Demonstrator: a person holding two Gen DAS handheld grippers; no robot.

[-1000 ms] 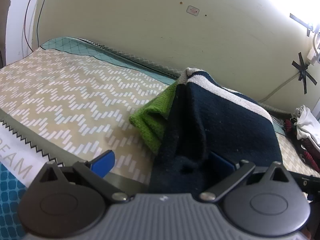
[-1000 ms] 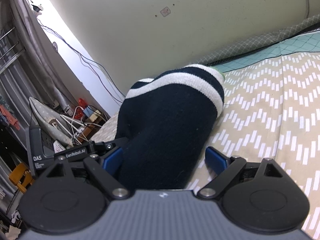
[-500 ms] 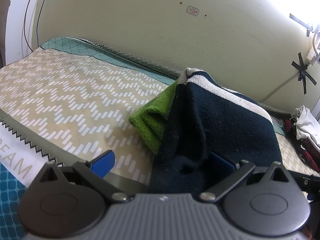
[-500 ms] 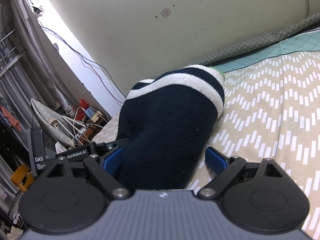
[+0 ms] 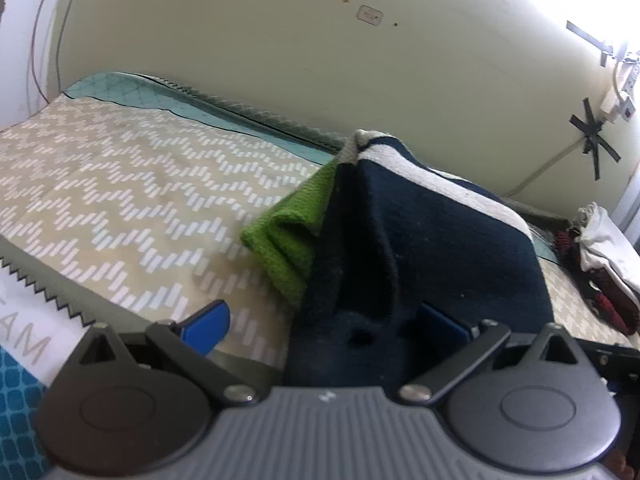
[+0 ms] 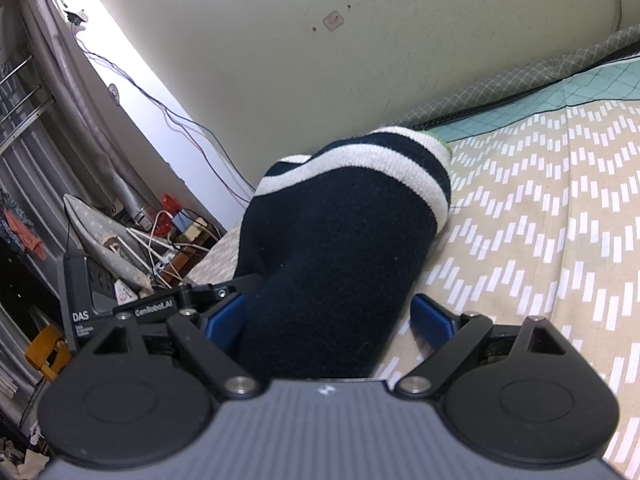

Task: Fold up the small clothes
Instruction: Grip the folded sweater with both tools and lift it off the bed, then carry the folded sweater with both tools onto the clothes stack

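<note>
A small dark navy knit garment [image 5: 432, 248] with a white stripe and a bright green cuff [image 5: 292, 232] lies folded over on the zigzag-patterned bedcover [image 5: 120, 184]. My left gripper [image 5: 324, 320] is open, its jaws wide, with the garment's near edge lying between the blue pads [image 5: 208, 324]. In the right wrist view the same garment [image 6: 340, 248] rises in a hump between the jaws of my right gripper [image 6: 328, 316], which is open too. The far side of the garment is hidden.
A pale wall [image 5: 280, 48] runs close behind the bed. A teal quilted border [image 6: 560, 92] edges the cover. White and red clothes [image 5: 604, 248] lie at the right. An ironing board, cables and clutter [image 6: 120, 248] stand beside the bed.
Nothing has visibly changed apart from a slight shift of both cameras; both grippers stay open around the garment.
</note>
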